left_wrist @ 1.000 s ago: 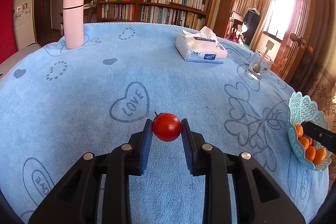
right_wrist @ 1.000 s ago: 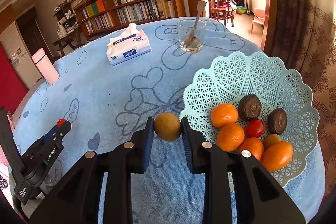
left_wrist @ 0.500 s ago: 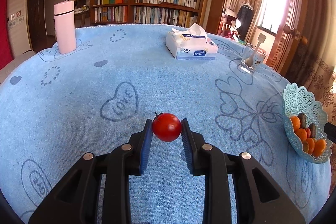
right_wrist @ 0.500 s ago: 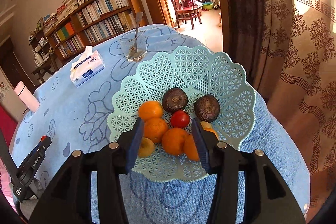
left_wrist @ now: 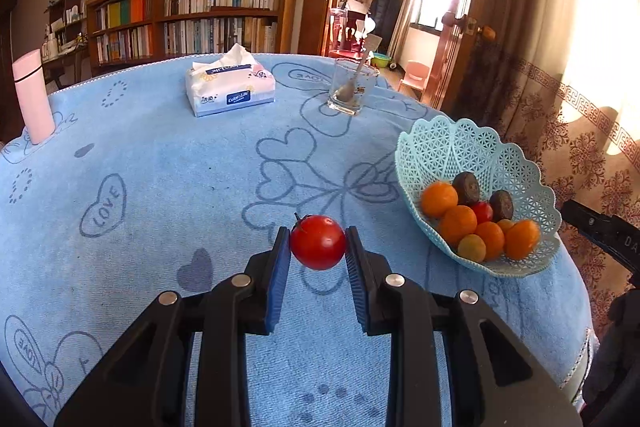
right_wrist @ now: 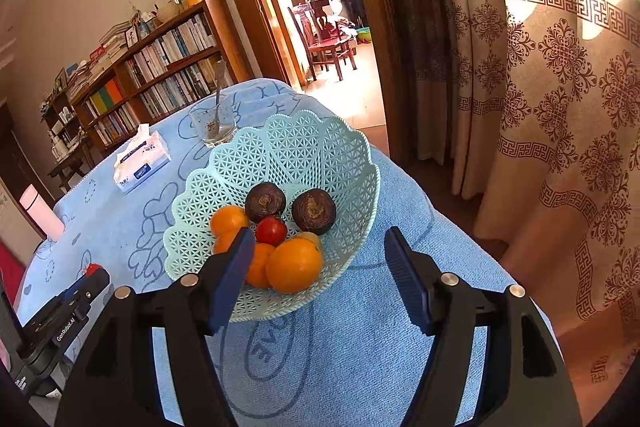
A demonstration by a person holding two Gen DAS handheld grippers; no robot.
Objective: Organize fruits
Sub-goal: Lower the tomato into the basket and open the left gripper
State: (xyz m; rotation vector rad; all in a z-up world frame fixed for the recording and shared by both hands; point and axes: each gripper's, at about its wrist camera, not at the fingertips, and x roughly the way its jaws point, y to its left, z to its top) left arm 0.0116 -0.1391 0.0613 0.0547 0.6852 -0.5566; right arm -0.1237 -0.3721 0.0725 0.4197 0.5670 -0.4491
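My left gripper (left_wrist: 318, 255) is shut on a red tomato (left_wrist: 318, 242) and holds it above the blue tablecloth, left of the mint lattice fruit basket (left_wrist: 452, 143). The basket holds several oranges (left_wrist: 439, 198), two dark round fruits (left_wrist: 466, 187), a small red tomato (left_wrist: 482, 211) and a yellowish fruit (left_wrist: 471, 247). My right gripper (right_wrist: 320, 277) is open and empty, just in front of the basket (right_wrist: 304, 143), its left finger overlapping the near rim. The left gripper with its tomato shows at the lower left of the right wrist view (right_wrist: 86, 277).
A tissue pack (left_wrist: 230, 89), a glass with a spoon (left_wrist: 351, 91) and a pink bottle (left_wrist: 32, 99) stand on the far side of the round table. The table edge (right_wrist: 460, 227) falls away right of the basket, towards a patterned curtain (right_wrist: 560, 107) and a doorway.
My right gripper has opened wider and drawn back from the basket, empty; its yellowish fruit now lies in the basket. My left gripper has carried the tomato to the right, closer to the basket.
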